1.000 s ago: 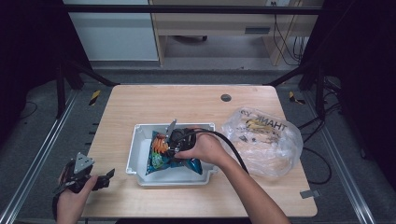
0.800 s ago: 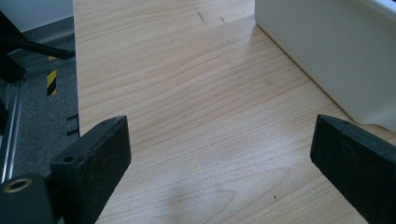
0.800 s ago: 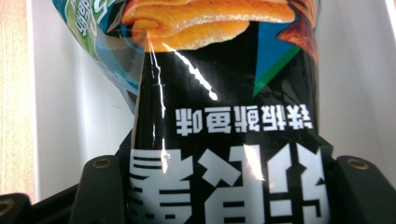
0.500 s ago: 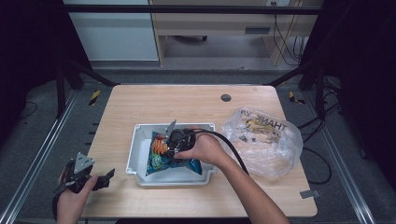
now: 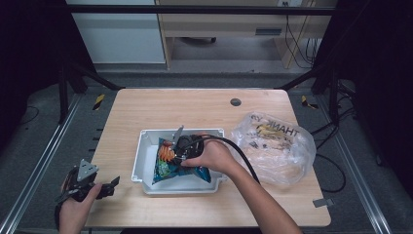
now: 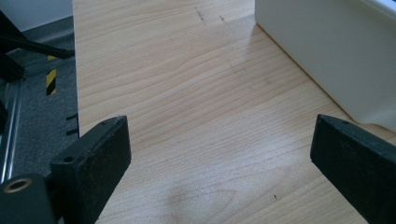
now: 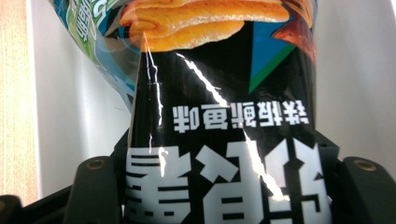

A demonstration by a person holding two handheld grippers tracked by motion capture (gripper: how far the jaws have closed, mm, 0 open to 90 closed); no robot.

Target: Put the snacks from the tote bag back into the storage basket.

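A blue-and-black snack bag (image 5: 165, 168) with orange chips printed on it lies in the white tray (image 5: 140, 161) at mid-table. My right gripper (image 5: 176, 148) reaches into the tray from the right, under the person's hand. In the right gripper view the snack bag (image 7: 224, 84) sits between the jaws of my right gripper (image 7: 229, 186), its sides touching both. The jaws have just been opening, with the bag still between them. My left gripper (image 5: 109, 187) stays at the table's front left corner. It (image 6: 219, 158) is open over bare wood, holding nothing.
A clear plastic bag (image 5: 277, 146) with printed lettering and small items inside lies right of the tray. A round dark hole (image 5: 235, 102) marks the table's far side. The white tray wall (image 6: 327, 51) stands just right of my left gripper. Metal frame rails run along both sides.
Almost nothing differs in the high view. The right hand stays over the bag in the tray, and the left hand holds still at the corner.
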